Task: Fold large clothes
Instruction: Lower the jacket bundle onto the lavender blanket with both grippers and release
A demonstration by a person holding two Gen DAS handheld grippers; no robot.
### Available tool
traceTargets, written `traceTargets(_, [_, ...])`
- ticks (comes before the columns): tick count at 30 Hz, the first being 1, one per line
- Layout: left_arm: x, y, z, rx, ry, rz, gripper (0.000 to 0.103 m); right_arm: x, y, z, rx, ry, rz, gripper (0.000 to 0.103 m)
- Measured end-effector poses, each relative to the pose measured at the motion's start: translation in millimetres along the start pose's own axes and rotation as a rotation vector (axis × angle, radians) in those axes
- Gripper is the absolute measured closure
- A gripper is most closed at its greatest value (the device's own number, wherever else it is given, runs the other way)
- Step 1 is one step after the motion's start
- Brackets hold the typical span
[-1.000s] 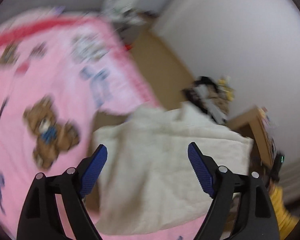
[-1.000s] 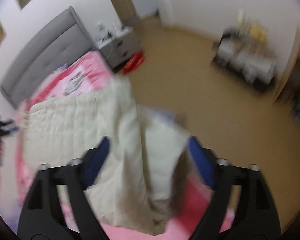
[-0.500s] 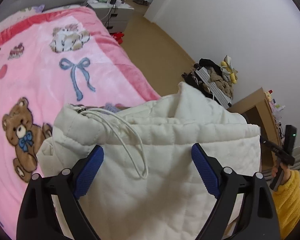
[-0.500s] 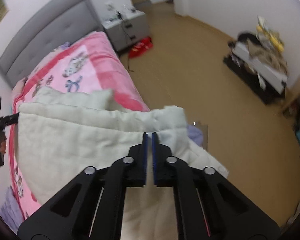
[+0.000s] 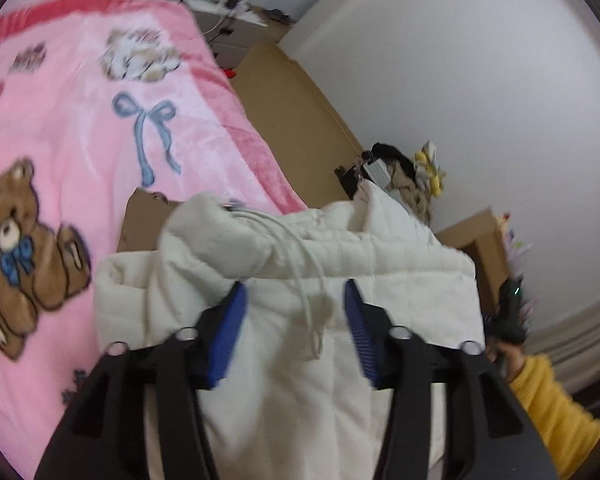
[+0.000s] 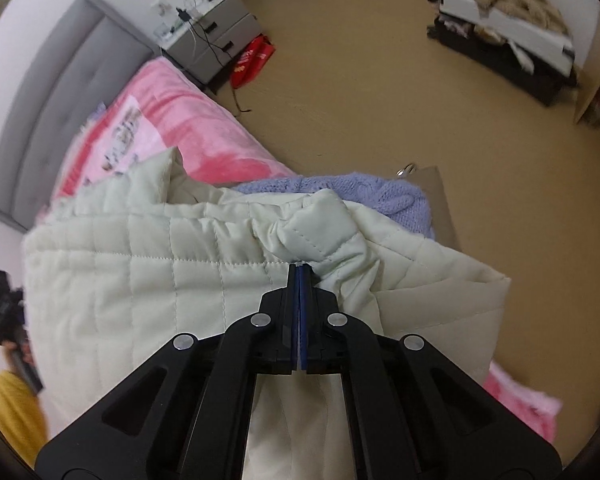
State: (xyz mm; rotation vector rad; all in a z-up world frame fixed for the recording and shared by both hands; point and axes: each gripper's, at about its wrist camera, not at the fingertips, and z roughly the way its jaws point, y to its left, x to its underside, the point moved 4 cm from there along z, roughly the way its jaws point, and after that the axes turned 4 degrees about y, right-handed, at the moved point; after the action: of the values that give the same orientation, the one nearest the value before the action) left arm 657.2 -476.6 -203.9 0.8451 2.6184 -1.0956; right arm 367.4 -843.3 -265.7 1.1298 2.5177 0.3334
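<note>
Lying across the near end of the bed: one large cream quilted jacket [image 6: 148, 276], partly folded, a white drawcord [image 5: 304, 280] trailing over its upper layer.

Right gripper [image 6: 300, 270]: jaws fully together, pinching a bunched fold of the jacket's padded fabric at the tips.

Left gripper [image 5: 294, 312]: jaws have just been closing, now at a middling gap, with jacket fabric and the drawcord between the blue pads [image 5: 230, 332]; pads not seen pressing on the cloth.

Step in hand, as judged: taking hold of the two sides of the jacket for the next fold. The next move would call for the left jaws to close on the cloth, preferably clear of the loose cord, then both hands to carry the edge over together.

Beneath and beside: lilac knitted garment [image 6: 396, 196] under the jacket's far right edge; brown board [image 6: 436, 192] below that; pink teddy-bear blanket [image 5: 80, 128] to the left; grey headboard [image 6: 56, 120] and grey nightstand [image 6: 216, 36] at the far end; tan floor [image 6: 380, 100].
</note>
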Motion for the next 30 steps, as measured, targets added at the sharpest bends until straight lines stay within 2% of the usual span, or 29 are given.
traceTargets(2, [0, -8, -1, -0.005, -0.003, 0.015, 0.022, 0, 4, -1, 0.02, 0.0, -0.001, 0.103])
traceTargets(4, [3, -22, -2, -0.048, 0.008, 0.059, 0.011, 0, 8, -13, 0.022, -0.016, -0.024, 0.101])
traceTargets(5, [4, -26, -2, -0.074, 0.014, 0.081, 0.01, 0, 12, -19, 0.027, -0.028, -0.047, 0.099])
traceTargets(7, [7, -39, -6, -0.141, 0.019, 0.156, 0.01, 3, 19, -39, 0.008, -0.088, -0.117, 0.083])
traceTargets(9, [10, -51, -19, -0.162, -0.025, 0.233, 0.01, 7, 28, -60, 0.001, -0.167, -0.199, 0.077])
traceTargets(11, [7, -56, -35, -0.183, -0.109, 0.259, 0.01, 11, 35, -75, 0.021, -0.242, -0.277, 0.076])
traceTargets(13, [2, -56, -46, -0.158, -0.169, 0.244, 0.01, 12, 34, -82, 0.031, -0.268, -0.298, 0.076])
traceTargets(14, [-3, -51, -48, -0.148, -0.18, 0.209, 0.01, 11, 31, -82, 0.036, -0.264, -0.293, 0.078])
traceTargets(16, [-10, -41, -41, -0.187, -0.157, 0.16, 0.01, 8, 25, -73, 0.045, -0.223, -0.257, 0.083])
traceTargets(18, [-17, -30, -30, -0.275, -0.124, 0.137, 0.019, 4, 20, -63, 0.054, -0.199, -0.227, 0.086])
traceTargets(19, [-19, -26, -25, -0.301, -0.108, 0.133, 0.03, 2, 20, -58, 0.06, -0.185, -0.218, 0.087])
traceTargets(20, [-21, -21, -20, -0.346, -0.093, 0.125, 0.045, 2, 19, -53, 0.068, -0.167, -0.209, 0.088])
traceTargets(21, [-22, -14, -13, -0.399, -0.069, 0.111, 0.051, 0, 18, -46, 0.087, -0.151, -0.211, 0.088])
traceTargets(23, [-24, 0, -4, -0.443, -0.037, 0.066, 0.063, -1, 20, -37, 0.109, -0.128, -0.212, 0.088])
traceTargets(27, [-23, 18, 3, -0.44, -0.019, -0.014, 0.064, -1, 22, -23, 0.129, -0.087, -0.205, 0.088])
traceTargets(30, [-15, 22, 15, -0.507, 0.037, 0.005, 0.064, 2, 22, -14, 0.139, -0.065, -0.211, 0.088])
